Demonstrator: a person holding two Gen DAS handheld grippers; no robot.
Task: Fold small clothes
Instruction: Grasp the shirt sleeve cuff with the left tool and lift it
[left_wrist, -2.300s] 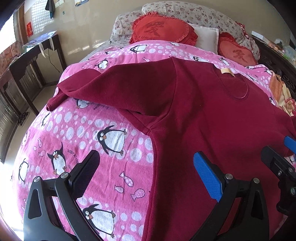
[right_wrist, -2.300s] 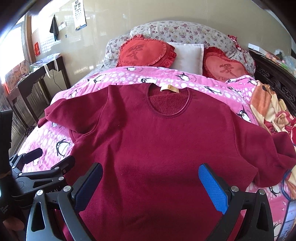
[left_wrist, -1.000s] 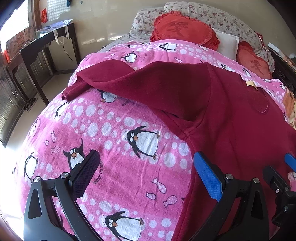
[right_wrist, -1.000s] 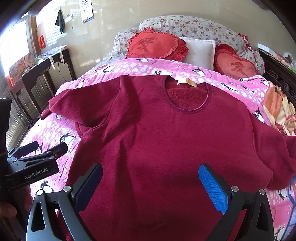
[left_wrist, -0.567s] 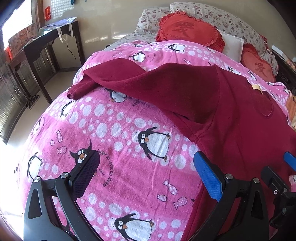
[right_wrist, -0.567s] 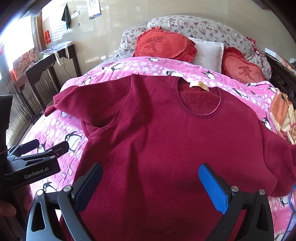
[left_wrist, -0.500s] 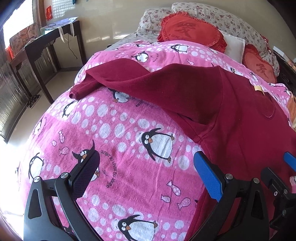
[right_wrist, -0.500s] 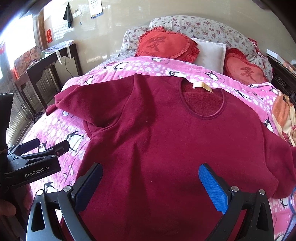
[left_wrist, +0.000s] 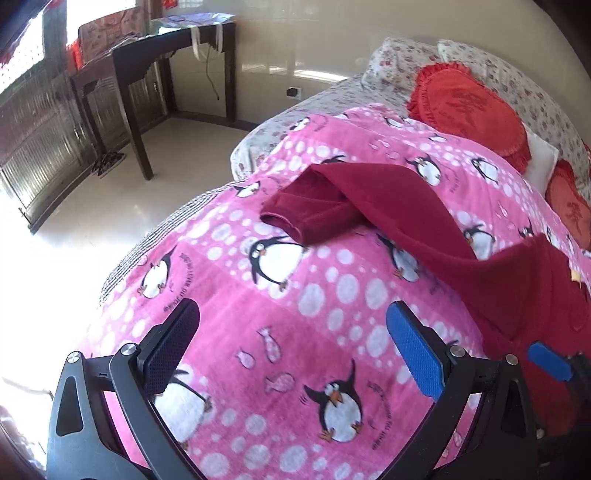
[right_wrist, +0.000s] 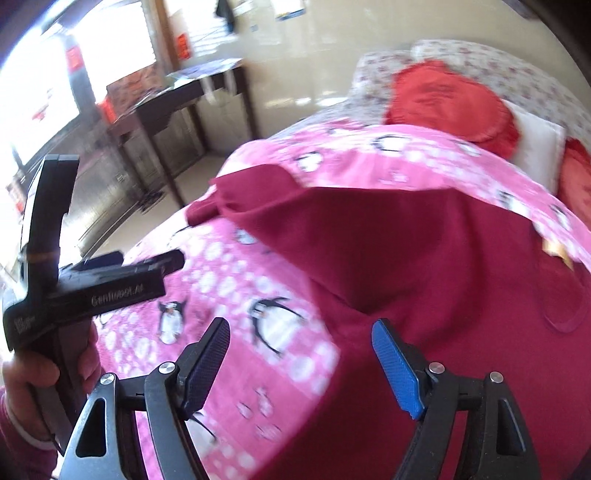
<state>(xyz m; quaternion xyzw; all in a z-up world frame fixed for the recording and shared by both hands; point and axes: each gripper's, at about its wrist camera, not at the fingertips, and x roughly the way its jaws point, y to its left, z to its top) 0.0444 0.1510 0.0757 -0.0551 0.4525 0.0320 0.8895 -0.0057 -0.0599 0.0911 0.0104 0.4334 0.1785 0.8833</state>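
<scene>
A dark red long-sleeved sweater (right_wrist: 436, 258) lies spread flat on the pink penguin blanket (left_wrist: 280, 317). Its left sleeve (left_wrist: 373, 199) stretches toward the bed's left edge and ends in a cuff (left_wrist: 291, 214). My left gripper (left_wrist: 291, 347) is open and empty, above bare blanket short of the cuff. My right gripper (right_wrist: 303, 362) is open and empty, above the sweater's left side edge and the blanket. The left gripper also shows in the right wrist view (right_wrist: 147, 264), at the left. The right wrist view is blurred.
Red heart-shaped cushions (left_wrist: 469, 107) and floral pillows (left_wrist: 399, 55) lie at the head of the bed. A dark wooden table (left_wrist: 155, 62) stands by the wall at the left, beyond the bed edge. Pale floor (left_wrist: 110, 192) lies between them.
Both grippers have swung left, from the sweater's body toward its left sleeve and the bed's left edge. The sweater has not moved.
</scene>
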